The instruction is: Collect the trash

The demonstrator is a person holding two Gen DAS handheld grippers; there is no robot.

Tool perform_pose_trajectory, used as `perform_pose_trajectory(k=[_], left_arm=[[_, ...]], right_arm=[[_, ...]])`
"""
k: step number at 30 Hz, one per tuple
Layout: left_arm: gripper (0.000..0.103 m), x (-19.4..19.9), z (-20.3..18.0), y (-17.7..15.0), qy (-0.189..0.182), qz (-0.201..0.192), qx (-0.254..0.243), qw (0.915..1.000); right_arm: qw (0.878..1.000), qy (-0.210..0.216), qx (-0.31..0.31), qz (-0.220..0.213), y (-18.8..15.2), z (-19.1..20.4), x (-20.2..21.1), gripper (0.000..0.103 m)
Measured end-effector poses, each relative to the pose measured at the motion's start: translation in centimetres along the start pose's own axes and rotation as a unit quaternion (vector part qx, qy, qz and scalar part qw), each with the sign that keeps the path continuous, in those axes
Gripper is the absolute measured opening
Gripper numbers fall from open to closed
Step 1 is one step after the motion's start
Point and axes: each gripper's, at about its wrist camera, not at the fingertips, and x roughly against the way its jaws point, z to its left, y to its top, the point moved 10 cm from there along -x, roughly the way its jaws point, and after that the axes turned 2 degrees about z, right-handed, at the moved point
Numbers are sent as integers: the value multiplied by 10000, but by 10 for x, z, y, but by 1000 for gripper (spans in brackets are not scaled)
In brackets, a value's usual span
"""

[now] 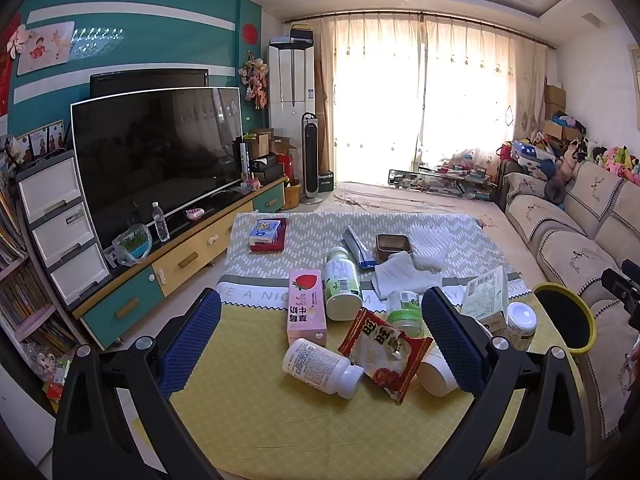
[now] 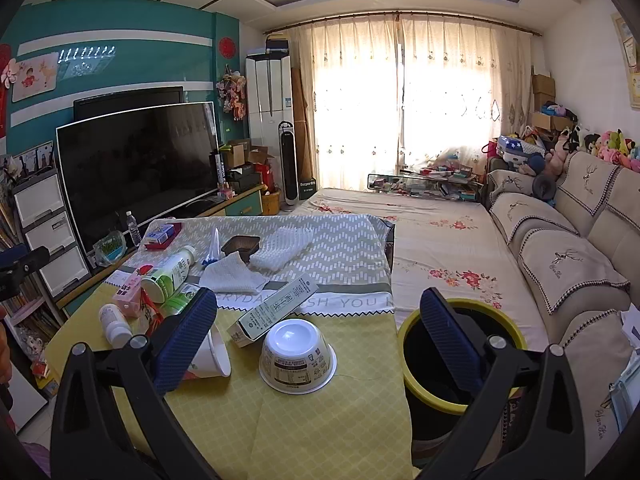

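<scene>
Trash lies on a yellow-clothed table (image 1: 280, 420): a white pill bottle (image 1: 322, 366) on its side, a red snack packet (image 1: 386, 354), a pink strawberry milk carton (image 1: 306, 308), a green-labelled bottle (image 1: 341, 284), a paper cup (image 1: 438, 372). In the right wrist view an upturned white noodle bowl (image 2: 298, 356) and a long carton (image 2: 276, 310) lie on the table. A yellow-rimmed black bin (image 2: 460, 356) stands at the table's right; it also shows in the left wrist view (image 1: 564, 316). My left gripper (image 1: 320, 344) is open and empty above the trash. My right gripper (image 2: 318, 340) is open and empty, straddling bowl and bin.
White towels (image 1: 404, 276), a brown tray (image 1: 394, 245) and a small blue box on a red one (image 1: 266, 232) lie farther back on the table. A TV stand (image 1: 180, 264) runs along the left. A beige sofa (image 2: 568, 264) lines the right.
</scene>
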Motion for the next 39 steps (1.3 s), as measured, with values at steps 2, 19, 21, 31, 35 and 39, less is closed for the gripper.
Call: perform_pose_trajectory(k=[2,19,21,31,35,39], left_arm=[[99,-1,-1,3,-5,31,0,10000],[99,1,-3,3,-7,40,-2,10000],[99,1,-4,2,-13,41,-6,10000],[99,0,-3,2,-34,68,-6,10000],[99,0,-3,1,-40,70,-10,10000],[99,-1,-4,1,-52,81,-25,10000]], right_arm=[[10000,4,-12,6,0,0,0,97],[10000,15,-21,75,-5,-2,-3,97],[10000,15,-23,88,-5,-2,-5,97],[9999,11,-13,111,-7,0,-9,97],[9999,19,-15,118,-8,0,-9,97],[9999,21,-18,112,-7,0,-9,97]])
